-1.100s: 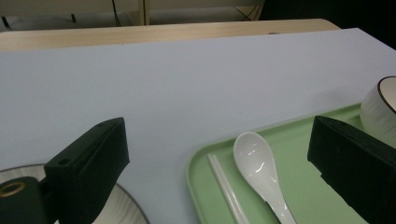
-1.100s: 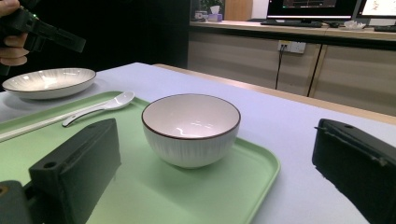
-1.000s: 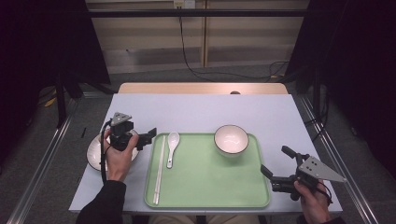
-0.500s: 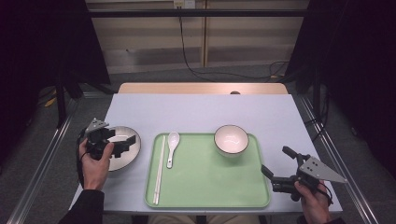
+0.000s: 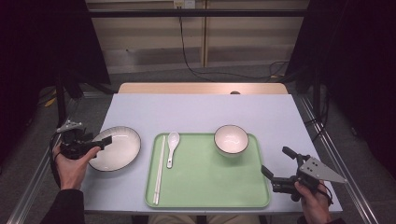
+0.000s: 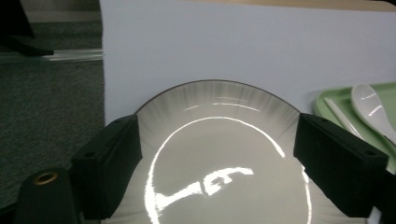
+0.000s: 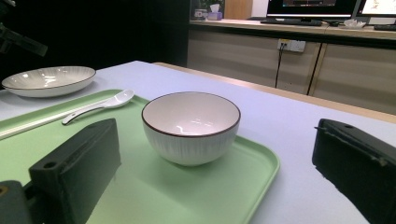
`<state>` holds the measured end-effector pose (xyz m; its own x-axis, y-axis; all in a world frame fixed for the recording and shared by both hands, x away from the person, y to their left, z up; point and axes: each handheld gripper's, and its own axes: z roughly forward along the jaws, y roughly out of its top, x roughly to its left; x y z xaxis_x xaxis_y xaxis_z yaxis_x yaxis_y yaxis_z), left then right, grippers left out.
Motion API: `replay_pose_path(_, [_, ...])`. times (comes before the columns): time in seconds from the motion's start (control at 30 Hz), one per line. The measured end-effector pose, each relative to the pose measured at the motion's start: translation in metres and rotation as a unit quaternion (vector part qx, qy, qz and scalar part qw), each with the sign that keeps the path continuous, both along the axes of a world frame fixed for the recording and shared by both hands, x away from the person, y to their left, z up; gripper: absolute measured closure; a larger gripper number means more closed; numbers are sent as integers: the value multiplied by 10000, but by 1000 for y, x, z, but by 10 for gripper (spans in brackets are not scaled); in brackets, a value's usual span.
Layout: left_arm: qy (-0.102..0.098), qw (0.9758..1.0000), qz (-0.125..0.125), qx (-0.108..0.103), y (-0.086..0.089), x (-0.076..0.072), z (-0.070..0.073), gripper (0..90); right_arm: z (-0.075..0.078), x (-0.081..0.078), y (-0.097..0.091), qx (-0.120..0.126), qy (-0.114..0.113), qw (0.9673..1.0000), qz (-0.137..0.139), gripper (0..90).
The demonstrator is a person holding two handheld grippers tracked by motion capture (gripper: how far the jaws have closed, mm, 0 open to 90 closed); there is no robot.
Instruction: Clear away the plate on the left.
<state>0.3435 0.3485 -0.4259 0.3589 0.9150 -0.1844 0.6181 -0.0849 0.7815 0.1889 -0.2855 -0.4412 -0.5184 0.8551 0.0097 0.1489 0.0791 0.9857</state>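
A white ribbed plate (image 5: 122,147) with a dark rim lies on the table left of the green tray (image 5: 210,186). My left gripper (image 5: 105,142) hovers over the plate's left rim, at the table's left edge. Its jaws stand wide apart and have just been closing. In the left gripper view the plate (image 6: 219,107) lies beneath the left gripper (image 6: 215,154), with nothing pinched. On the tray are a white bowl (image 5: 231,139), a white spoon (image 5: 172,147) and chopsticks (image 5: 159,170). My right gripper (image 5: 274,160) is open just off the tray's right edge, facing the bowl (image 7: 190,126).
The pale table (image 5: 201,109) ends in a wooden strip at the back, with bare surface behind the tray. Metal rails run along both sides at floor level. A cable hangs down the wall behind.
My left hand has moved left from beside the spoon to the table's left edge, uncovering the plate. The right gripper has stayed still.
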Motion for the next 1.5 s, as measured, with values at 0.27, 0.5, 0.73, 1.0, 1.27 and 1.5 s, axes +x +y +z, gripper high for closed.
replay_pose_path(0.27, [274,9990,361,7,20,10,-13,441,0,0,0,15,5,10000,17,5])
replay_pose_path(0.5, [405,9975,566,135,30,13,-22,491,0,0,0,21,14,10000,1,5])
replay_pose_path(0.73, [580,9964,608,103,37,17,-28,618,0,0,0,13,11,10000,12,5])
replay_pose_path(1.0, [838,9942,661,-124,36,24,-34,716,0,0,0,-14,25,10000,-3,5])
replay_pose_path(1.27, [1048,9917,559,-489,46,27,-42,797,0,0,1,9,14,10000,-18,5])
replay_pose_path(1.5, [1190,9879,451,-886,52,30,-47,800,0,0,0,-4,13,10000,-4,4])
